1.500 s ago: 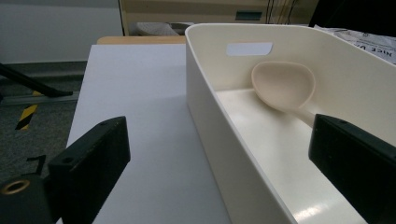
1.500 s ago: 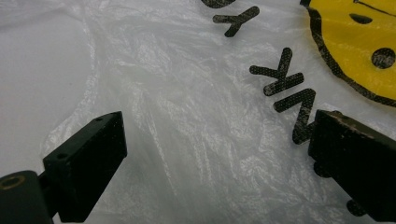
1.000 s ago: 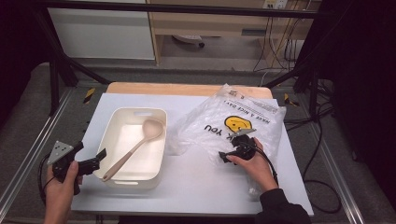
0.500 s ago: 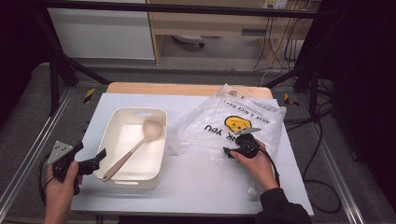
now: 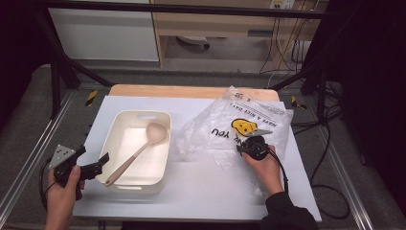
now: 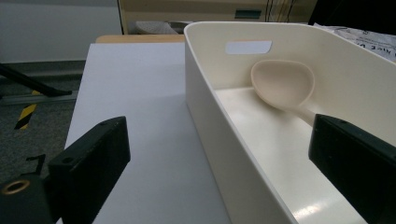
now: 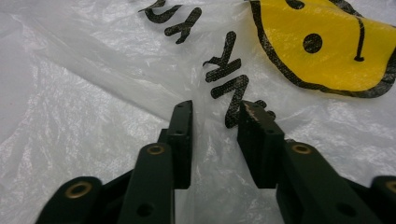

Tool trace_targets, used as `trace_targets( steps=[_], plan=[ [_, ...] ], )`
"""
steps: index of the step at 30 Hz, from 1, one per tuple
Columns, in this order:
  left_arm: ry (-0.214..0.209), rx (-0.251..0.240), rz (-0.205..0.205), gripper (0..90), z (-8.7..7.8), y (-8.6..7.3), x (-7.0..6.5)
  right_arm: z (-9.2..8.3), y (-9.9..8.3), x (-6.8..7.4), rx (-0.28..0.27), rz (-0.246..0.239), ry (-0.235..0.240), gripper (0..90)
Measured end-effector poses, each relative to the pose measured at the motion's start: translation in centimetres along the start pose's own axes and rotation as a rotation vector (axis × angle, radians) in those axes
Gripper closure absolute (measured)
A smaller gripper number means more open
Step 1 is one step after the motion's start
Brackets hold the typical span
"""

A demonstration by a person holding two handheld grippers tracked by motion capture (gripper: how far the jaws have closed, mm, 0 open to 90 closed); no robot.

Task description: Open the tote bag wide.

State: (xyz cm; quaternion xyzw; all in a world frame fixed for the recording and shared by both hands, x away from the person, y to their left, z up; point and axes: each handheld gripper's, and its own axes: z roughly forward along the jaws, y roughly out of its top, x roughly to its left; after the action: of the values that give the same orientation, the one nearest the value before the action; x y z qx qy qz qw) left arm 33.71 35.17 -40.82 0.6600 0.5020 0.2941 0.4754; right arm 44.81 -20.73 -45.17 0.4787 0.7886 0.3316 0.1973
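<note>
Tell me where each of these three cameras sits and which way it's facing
High view: above the person's side, looking forward and down on the table; both hands and grippers show.
Left gripper view: rides the left gripper, facing the cream bin and spoon; open black fingers show.
Right gripper view: rides the right gripper, close on the plastic bag; fingers nearly closed around a fold.
Shared: high and left gripper views both show bin and spoon.

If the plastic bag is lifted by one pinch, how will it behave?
The plastic bag looks thin and crinkled, so it will probably drape limply. It seems very light and may slide. The right gripper has a fold between its jaws.
</note>
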Motion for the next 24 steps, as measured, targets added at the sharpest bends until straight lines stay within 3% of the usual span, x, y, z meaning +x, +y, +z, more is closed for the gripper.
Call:
trace_targets(
  steps=[3,10,24],
  plan=[
    [0.0,-0.001,-0.001,5.1,0.0,0.01,0.01,0.12,0.06,-0.02,-0.008,0.003,0.0,82.0],
    [0.001,0.0,0.001,5.1,0.0,0.01,-0.01,0.29,0.07,-0.1,-0.016,0.002,0.002,89.8],
    [0.0,0.001,0.003,5.1,0.03,0.01,0.01,-0.37,0.45,0.01,-0.049,0.007,0.011,90.0]
  ],
)
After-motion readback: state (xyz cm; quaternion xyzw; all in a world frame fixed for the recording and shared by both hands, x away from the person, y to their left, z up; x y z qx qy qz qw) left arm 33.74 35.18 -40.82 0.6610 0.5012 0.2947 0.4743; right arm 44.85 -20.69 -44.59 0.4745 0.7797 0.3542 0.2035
